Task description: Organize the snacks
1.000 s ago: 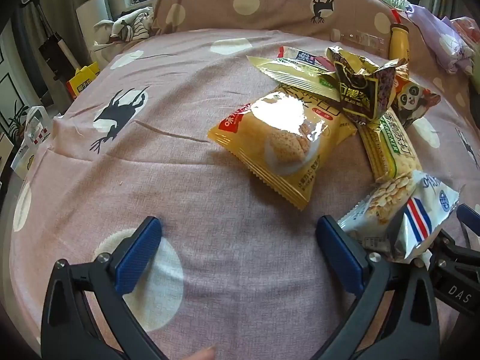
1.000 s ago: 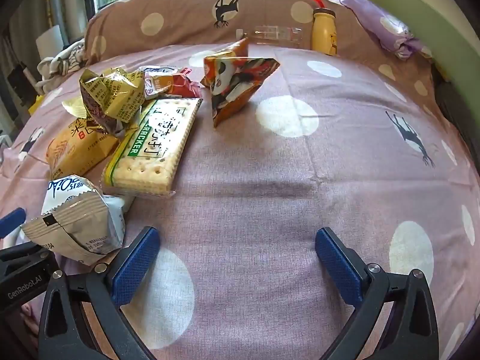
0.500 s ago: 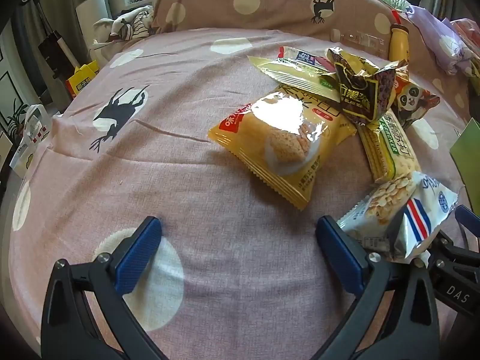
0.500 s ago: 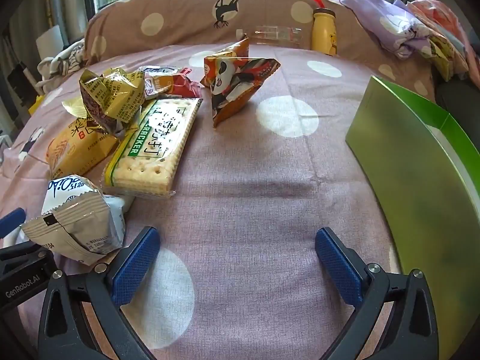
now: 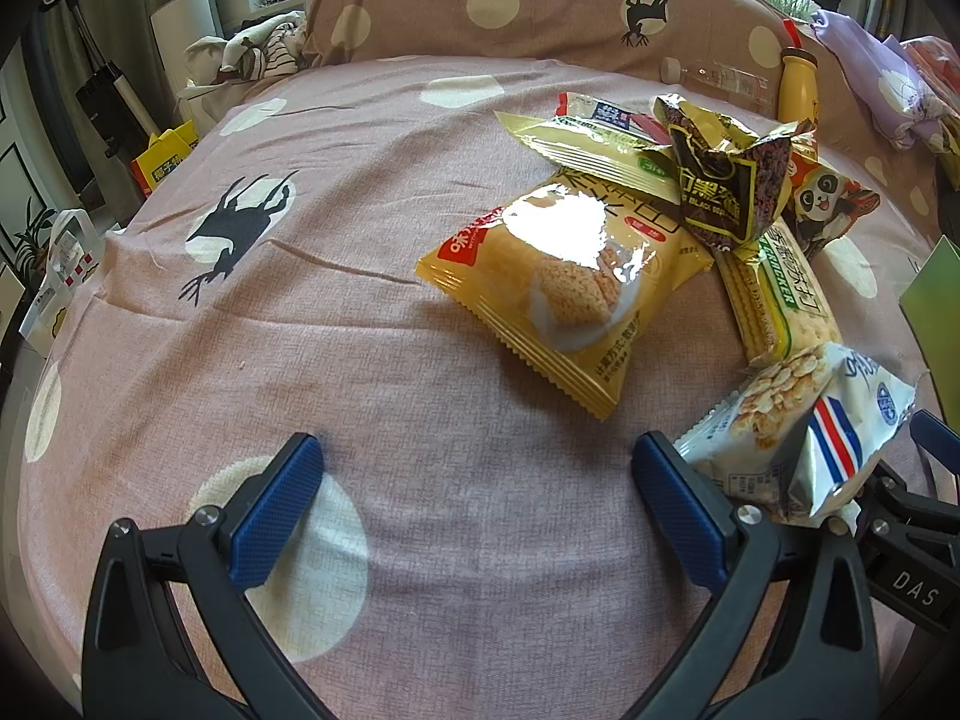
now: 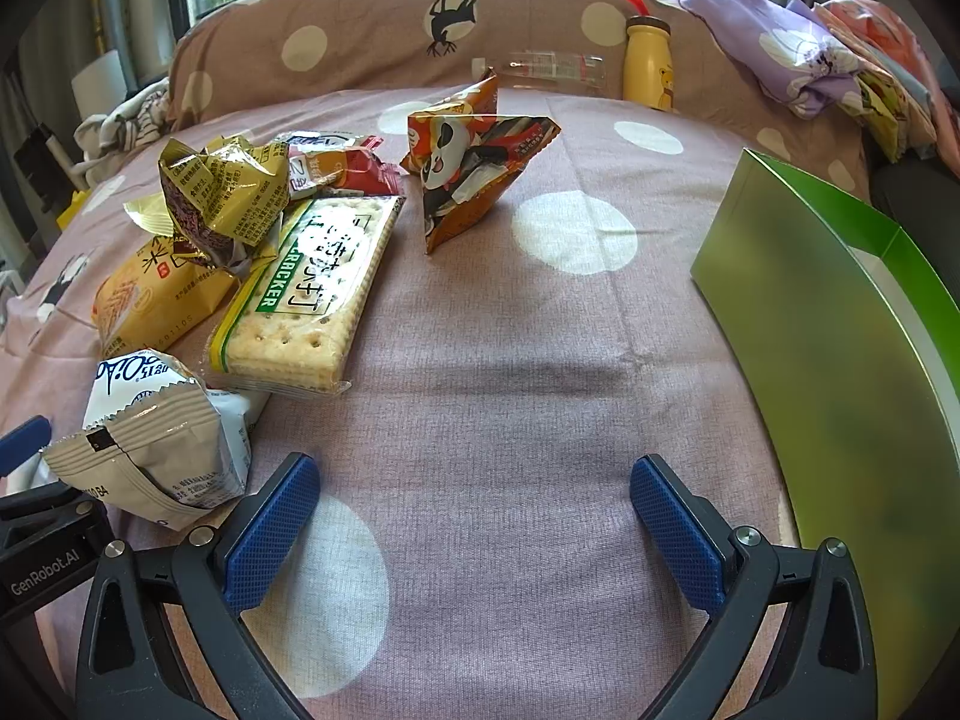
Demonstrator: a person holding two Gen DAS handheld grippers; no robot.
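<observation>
we list a mauve woven bedspread with cream dots, softly creased, and on it a heap of snack packs. glossy yellow pillow bag, puffed, with serrated ends, lying flat at the near left of the heap. flat clear-wrapped cracker sleeve, rectangular, its far end touching a crumpled gold and dark foil bag that sits atop the pile. orange panda pouch, a stiff tetrahedral shape, stands on edge just beside the heap. white crimp-sealed pack lies between our two tools. green cardboard box, smooth and matte, is tilted at the right edge. our left gripper and right gripper each hover low over bare cloth, textured blue pads spread wide, nothing between them
</observation>
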